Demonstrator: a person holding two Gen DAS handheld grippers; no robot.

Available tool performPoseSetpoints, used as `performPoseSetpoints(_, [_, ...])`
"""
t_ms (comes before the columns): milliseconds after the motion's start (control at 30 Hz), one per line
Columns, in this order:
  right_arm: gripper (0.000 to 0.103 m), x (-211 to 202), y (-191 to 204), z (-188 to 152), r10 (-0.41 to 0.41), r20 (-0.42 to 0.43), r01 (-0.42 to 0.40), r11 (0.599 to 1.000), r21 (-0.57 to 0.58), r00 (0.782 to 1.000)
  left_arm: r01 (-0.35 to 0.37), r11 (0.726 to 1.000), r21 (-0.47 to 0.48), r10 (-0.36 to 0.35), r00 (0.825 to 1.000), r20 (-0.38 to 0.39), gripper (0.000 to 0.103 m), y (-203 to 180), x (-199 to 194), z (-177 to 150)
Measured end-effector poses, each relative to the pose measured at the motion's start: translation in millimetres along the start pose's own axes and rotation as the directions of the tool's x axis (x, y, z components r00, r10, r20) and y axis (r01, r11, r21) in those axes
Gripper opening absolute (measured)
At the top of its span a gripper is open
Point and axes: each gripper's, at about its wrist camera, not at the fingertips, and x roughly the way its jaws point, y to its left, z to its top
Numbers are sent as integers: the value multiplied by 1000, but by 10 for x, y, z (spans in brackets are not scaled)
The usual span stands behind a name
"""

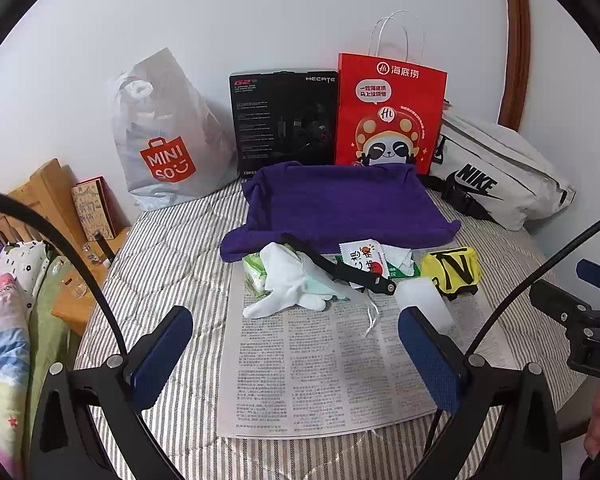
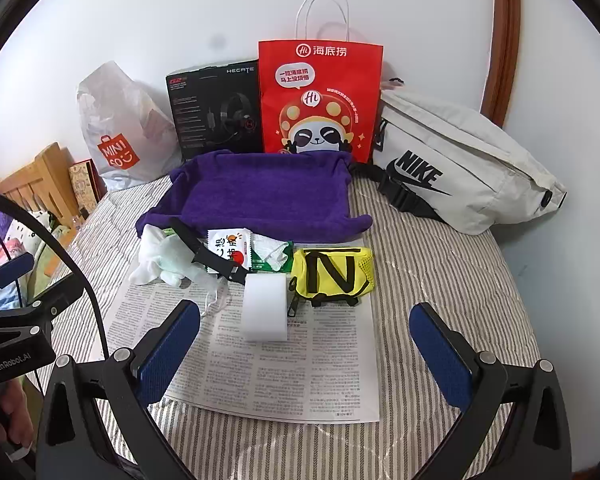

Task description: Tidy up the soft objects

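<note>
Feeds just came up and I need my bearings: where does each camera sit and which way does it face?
Left wrist: on the left gripper, angled down at the newspaper and white glove; its open blue fingers show, the right gripper at the right edge.
Right wrist: on the right gripper, facing the foam block and yellow pouch; open.
Shared: purple tray, red bag.

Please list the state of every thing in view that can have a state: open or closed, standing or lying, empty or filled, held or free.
left hand-held gripper: open, holds nothing
right hand-held gripper: open, holds nothing
purple fabric tray: empty
white sponge block: lying free on the newspaper
yellow pouch: lying on the newspaper
white glove: crumpled, under a black strap
red paper bag: standing upright
white waist bag: lying by the wall
</note>
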Motion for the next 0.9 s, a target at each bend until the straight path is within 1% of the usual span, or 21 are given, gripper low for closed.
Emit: performPoseSetpoints(900, [103,-13,-4,0,-3,4,3,1000,1,1000,4,1000,-2,-4,1000,-1,103,22,16,-40])
